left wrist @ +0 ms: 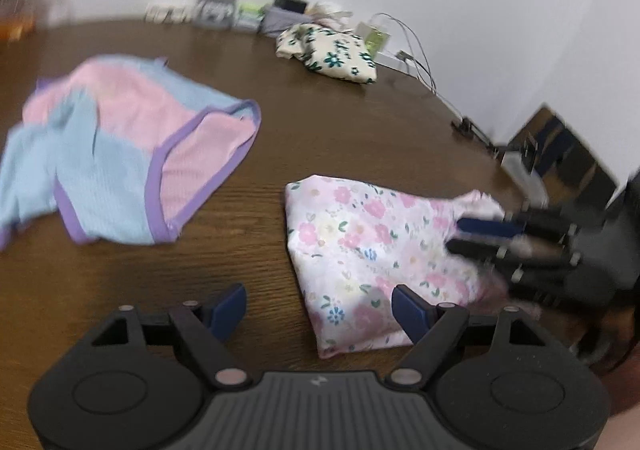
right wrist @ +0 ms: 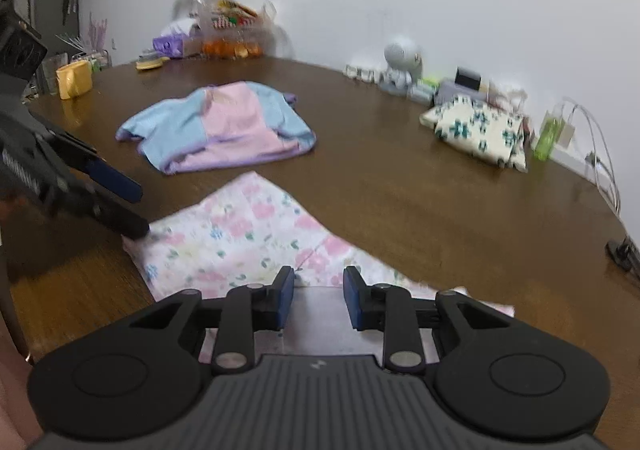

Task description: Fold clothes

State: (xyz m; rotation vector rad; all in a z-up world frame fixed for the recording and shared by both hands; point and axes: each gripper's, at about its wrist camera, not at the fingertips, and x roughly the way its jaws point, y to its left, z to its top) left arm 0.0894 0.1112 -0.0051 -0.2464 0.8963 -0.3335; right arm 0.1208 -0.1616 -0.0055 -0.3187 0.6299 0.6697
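The left gripper (left wrist: 318,310) stands wide open above the pink floral cloth's (left wrist: 372,250) near corner, and the right gripper (right wrist: 319,296), half open, holds nothing.

bare table (left wrist: 328,137) between garments, clutter (right wrist: 404,75) along wall

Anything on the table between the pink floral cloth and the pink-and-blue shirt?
No: only bare wooden table separates the pink floral cloth from the pink-and-blue shirt, seen in both wrist views.
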